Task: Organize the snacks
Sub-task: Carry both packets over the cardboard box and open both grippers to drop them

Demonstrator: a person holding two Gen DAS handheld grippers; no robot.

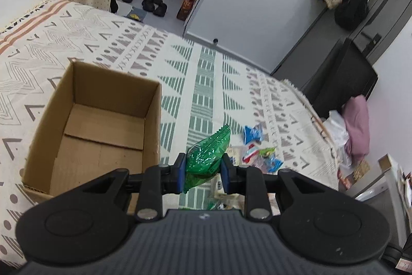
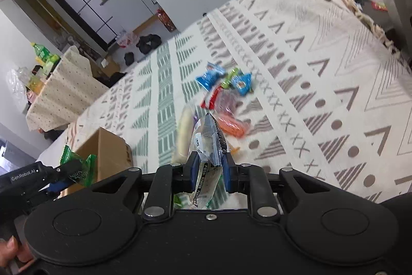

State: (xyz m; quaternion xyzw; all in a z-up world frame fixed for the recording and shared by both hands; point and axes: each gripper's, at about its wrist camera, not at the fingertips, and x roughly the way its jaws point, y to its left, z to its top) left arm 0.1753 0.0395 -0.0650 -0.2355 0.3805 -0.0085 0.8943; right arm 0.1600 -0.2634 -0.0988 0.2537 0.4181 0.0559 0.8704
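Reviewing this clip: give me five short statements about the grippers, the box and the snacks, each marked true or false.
1. The left gripper is shut on a green packet. True.
2. The cardboard box already holds several snacks. False: its inside shows only bare cardboard.
3. The right gripper holds a clear packet with dark print. True.
4. All the snacks have been picked up from the patterned cloth. False: a pile of snacks in blue, red and orange wrappers lies on it.
5. The green packet rests on the box floor. False: it is held in the air between the left gripper's pads, beside the box.
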